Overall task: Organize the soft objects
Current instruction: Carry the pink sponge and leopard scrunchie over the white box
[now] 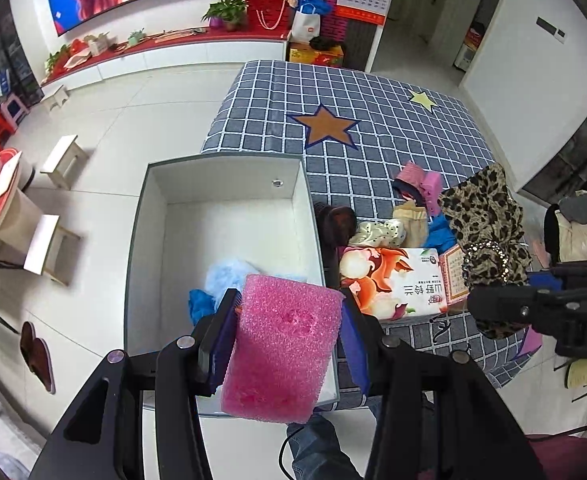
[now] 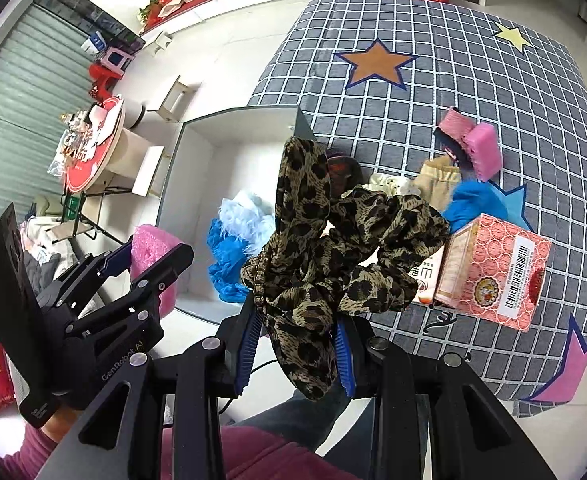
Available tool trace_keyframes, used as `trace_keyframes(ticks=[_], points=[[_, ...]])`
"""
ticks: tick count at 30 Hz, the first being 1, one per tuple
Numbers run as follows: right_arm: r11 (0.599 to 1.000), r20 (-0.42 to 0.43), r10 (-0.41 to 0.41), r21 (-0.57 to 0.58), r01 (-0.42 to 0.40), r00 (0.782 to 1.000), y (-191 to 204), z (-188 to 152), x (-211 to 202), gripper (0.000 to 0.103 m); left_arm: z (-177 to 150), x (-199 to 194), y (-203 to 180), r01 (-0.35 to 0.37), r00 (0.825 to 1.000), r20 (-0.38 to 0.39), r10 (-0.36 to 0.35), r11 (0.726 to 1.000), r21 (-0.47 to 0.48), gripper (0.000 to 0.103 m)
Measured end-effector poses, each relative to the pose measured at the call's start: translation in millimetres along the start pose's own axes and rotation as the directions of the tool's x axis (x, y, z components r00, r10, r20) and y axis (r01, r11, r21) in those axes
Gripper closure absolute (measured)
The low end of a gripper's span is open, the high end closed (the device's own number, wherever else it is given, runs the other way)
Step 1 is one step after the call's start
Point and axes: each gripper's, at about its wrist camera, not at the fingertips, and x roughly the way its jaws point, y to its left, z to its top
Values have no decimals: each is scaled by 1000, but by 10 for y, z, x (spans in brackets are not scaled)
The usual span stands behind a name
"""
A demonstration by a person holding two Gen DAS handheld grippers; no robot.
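Note:
My left gripper [image 1: 287,312] is shut on a pink foam sponge [image 1: 281,344] and holds it above the near end of the open white box [image 1: 229,184]. A light blue fluffy piece [image 1: 229,274] and a blue cloth [image 1: 201,306] lie inside the box. My right gripper [image 2: 297,332] is shut on a leopard-print scrunchie [image 2: 333,248], held in the air to the right of the box. The scrunchie also shows in the left wrist view [image 1: 485,224]. The left gripper with the sponge [image 2: 149,252] shows in the right wrist view.
On the checked tablecloth [image 1: 373,92] lie a tissue pack [image 1: 393,280], a pink patterned box [image 2: 493,276], a second pink sponge [image 2: 485,148], a pink band [image 2: 455,122], a blue cloth [image 2: 477,204], beige and dotted soft items and a dark brush [image 1: 335,224]. Stools stand on the floor at left.

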Motion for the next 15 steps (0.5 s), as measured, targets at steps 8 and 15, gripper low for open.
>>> trace_keyframes(ticks=[8,15], points=[[1000,-7,-6,-12,6,1000,69,-6,44,68,-40,-3,65,5,1000,-2,-6,1000,-15,51],[1000,-12,-10,-15,10,1000,79,18,65,68,-35,20,83,9,1000,-5,-9,1000,-20,51]])
